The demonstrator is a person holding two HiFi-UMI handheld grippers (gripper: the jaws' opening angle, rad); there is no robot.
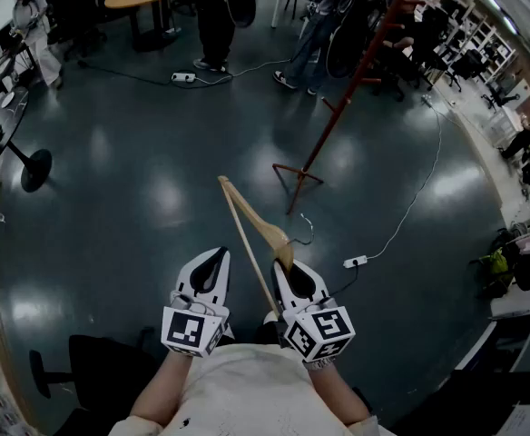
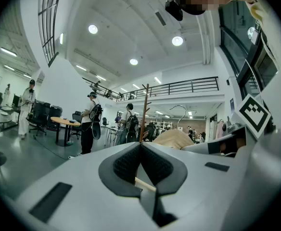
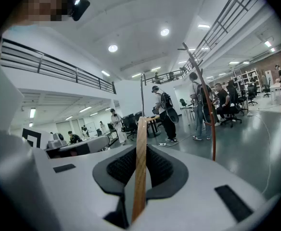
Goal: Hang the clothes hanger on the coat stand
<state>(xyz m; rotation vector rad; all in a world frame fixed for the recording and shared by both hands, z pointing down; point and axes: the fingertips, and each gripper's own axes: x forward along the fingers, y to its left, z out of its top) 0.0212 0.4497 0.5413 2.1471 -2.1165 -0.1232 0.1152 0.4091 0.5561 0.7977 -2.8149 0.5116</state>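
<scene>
the left gripper (image 1: 217,256) has its jaws pressed together on nothing, and it is held just beside the right one above the dark floor (image 1: 138,198). between the two, the wooden clothes hanger (image 1: 247,221) slants up and away. its thin metal hook (image 1: 308,231) curls off to the right. the right gripper (image 1: 282,267) is clamped on the hanger's straight bar. a white power strip (image 1: 356,262) lies on the floor further right. the reddish coat stand (image 1: 360,66) stands well apart from the hanger.
</scene>
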